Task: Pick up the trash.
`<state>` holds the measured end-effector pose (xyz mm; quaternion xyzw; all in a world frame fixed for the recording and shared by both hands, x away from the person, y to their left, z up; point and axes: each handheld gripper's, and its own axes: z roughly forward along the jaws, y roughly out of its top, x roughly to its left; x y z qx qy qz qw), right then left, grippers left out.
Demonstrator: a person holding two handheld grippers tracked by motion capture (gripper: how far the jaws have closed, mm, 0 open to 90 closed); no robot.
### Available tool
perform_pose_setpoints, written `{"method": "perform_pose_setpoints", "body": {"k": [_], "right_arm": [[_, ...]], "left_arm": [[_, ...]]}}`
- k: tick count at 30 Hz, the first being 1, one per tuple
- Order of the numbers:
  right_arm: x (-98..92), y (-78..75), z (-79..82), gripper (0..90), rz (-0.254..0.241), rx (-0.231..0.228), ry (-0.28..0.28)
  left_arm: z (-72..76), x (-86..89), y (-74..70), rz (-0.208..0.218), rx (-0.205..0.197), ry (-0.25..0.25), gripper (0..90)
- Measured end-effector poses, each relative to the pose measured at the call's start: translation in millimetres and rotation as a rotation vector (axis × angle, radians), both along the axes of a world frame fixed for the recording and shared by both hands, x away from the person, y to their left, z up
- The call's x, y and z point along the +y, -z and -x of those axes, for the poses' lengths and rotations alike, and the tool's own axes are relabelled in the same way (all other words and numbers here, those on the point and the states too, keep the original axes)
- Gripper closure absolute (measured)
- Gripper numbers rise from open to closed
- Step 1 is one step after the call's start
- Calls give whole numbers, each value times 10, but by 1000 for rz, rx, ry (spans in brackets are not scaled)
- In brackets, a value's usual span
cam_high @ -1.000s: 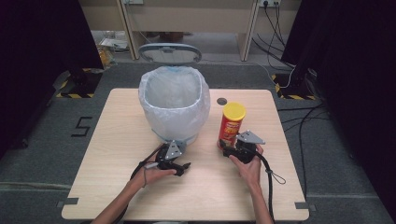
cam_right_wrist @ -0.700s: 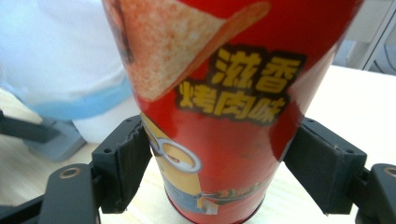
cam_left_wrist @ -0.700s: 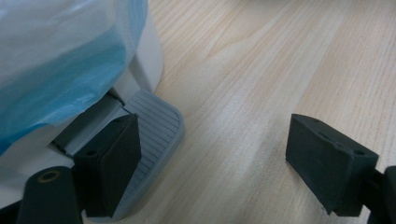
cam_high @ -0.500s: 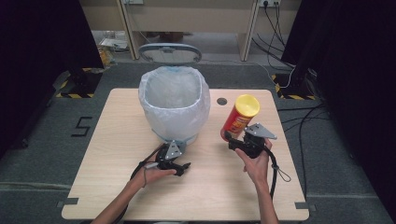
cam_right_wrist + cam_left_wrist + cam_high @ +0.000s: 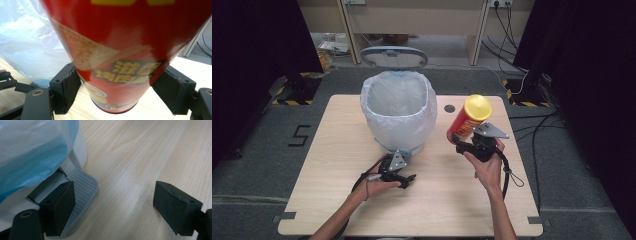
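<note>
A pedal bin (image 5: 397, 107) lined with a white and blue bag stands in the middle of the table. Its grey ribbed pedal (image 5: 83, 185) juts out at the base. My left gripper (image 5: 407, 178) rests low on the table in front of the bin. In the left gripper view it (image 5: 120, 207) is open, one jaw over the pedal and the other over bare wood. My right gripper (image 5: 466, 141) is shut on a red snack can (image 5: 468, 120) with a yellow lid, held above the table to the right of the bin, tilted. The can's red label (image 5: 117, 50) sits between both pads.
The light wooden table (image 5: 337, 150) has a small round hole (image 5: 449, 108) right of the bin. A grey chair back (image 5: 393, 56) stands beyond the far edge. Cables (image 5: 532, 80) lie on the floor at the right. Dark curtains flank both sides.
My right gripper has lifted the red can off the table and tipped it, lid now up and to the right. The left gripper has stayed by the pedal.
</note>
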<state>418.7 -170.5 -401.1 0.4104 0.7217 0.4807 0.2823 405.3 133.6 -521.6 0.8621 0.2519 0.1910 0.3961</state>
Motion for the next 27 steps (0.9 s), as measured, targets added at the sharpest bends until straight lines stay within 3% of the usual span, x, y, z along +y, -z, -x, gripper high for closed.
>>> {"method": "perform_pose_setpoints", "body": {"k": [14,27], "right_arm": [[136,-149,-43,245,28,3,-30],[172,-568,-15,245,15,-45,-51]], "left_arm": [[-1,1,0,-1,0,2,174],[0,2,-2,-2,2,2,174]]}}
